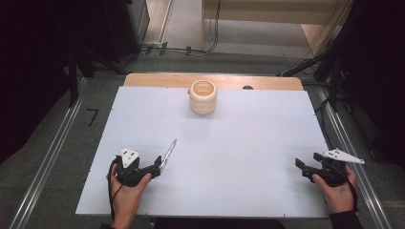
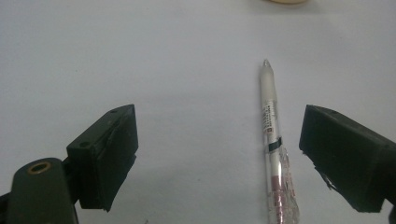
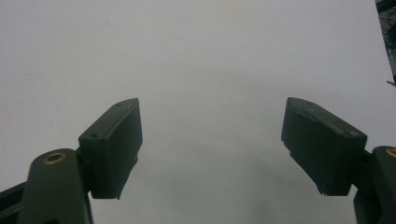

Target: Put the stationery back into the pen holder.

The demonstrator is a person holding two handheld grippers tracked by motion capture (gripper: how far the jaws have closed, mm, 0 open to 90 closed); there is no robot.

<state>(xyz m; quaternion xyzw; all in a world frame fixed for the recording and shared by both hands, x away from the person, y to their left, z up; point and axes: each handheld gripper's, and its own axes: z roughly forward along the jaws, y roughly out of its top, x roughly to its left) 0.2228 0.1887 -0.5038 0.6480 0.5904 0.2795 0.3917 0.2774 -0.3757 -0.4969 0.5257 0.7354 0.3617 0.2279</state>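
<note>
A clear pen (image 1: 168,153) with a white grip lies on the white table sheet (image 1: 239,143) at the near left, tip pointing away. My left gripper (image 1: 154,168) sits low just behind it. In the left gripper view that gripper (image 2: 219,126) stands open around the pen (image 2: 273,140), which lies flat on the sheet close to the right jaw, touching neither jaw. A pale wooden cup (image 1: 203,97) stands upright at the far middle; its base edge (image 2: 282,1) peeks in at the top. My right gripper (image 1: 307,161) rests at the near right, open (image 3: 212,121) over bare sheet.
The sheet covers a wooden table whose back edge (image 1: 157,80) shows behind the cup. Dark stands and cables (image 1: 329,71) flank the table on the floor. Metal rails (image 1: 47,162) run along both sides.
</note>
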